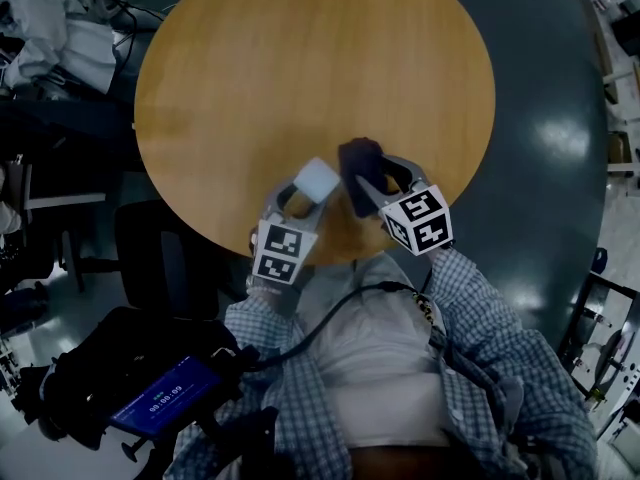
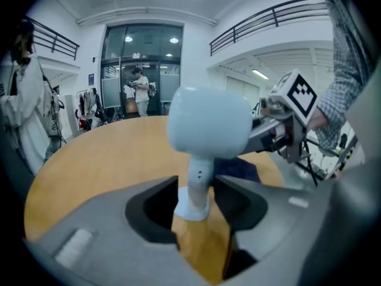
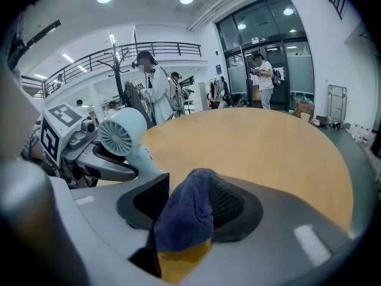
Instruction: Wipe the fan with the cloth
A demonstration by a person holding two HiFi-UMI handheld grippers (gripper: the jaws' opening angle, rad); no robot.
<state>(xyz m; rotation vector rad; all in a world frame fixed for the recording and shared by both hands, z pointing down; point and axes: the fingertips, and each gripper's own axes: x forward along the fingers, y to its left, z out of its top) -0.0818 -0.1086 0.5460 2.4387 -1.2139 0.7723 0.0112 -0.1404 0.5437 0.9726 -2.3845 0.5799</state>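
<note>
A small white hand fan stands on its base near the front edge of the round wooden table. Its thin stem rises between the jaws of my left gripper, which stand slightly apart from it; the round head is above them. My right gripper is just right of the fan, open, with a dark blue cloth draped loosely between its jaws. In the right gripper view the fan's grille faces me at left.
Both grippers hover at the table's near edge. A black chair stands at the left, a pile of clothes at the upper left, and a device with a lit screen by my waist. People stand far off by glass doors.
</note>
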